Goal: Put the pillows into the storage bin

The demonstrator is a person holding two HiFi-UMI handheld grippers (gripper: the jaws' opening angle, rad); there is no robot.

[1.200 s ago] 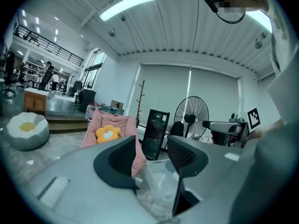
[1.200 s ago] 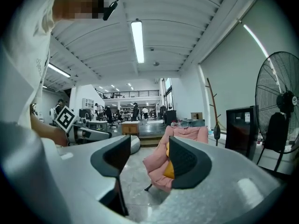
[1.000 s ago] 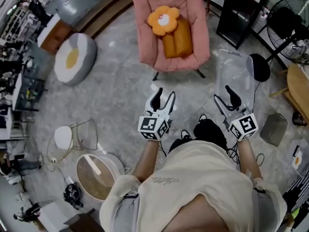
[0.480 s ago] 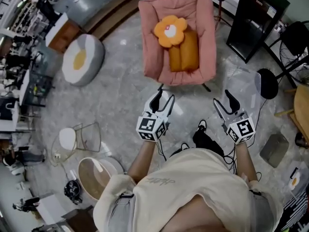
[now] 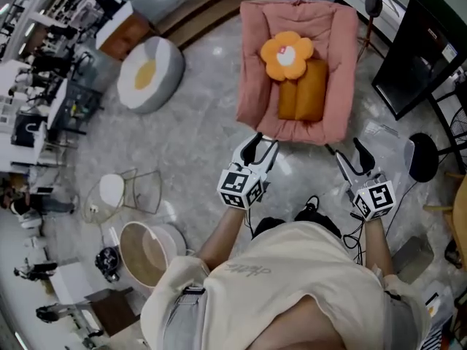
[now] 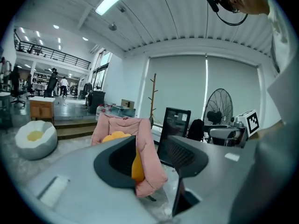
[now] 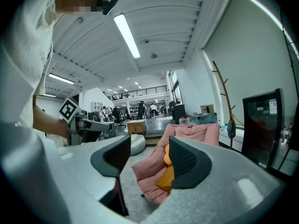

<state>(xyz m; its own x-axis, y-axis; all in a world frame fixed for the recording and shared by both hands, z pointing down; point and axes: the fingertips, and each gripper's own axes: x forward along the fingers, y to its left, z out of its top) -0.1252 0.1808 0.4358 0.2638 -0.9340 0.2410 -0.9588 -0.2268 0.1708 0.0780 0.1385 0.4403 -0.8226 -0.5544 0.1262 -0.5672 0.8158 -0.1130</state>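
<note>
On the seat of a pink chair [image 5: 255, 86], at 12 o'clock in the head view: a flower pillow [image 5: 287, 55] overlapping the top of an orange pillow [image 5: 303, 99]. Just off the chair's front edge, at its 6 o'clock: left gripper [image 5: 261, 144] and right gripper [image 5: 349, 155], side by side, both pointing toward the chair, jaws apart on each, nothing held between them. On the floor at 8 o'clock, well apart from the pillows: a round bin [image 5: 174, 239], open-topped, tan inside. At 10 o'clock: an egg-patterned pouf [image 5: 149, 74].
</note>
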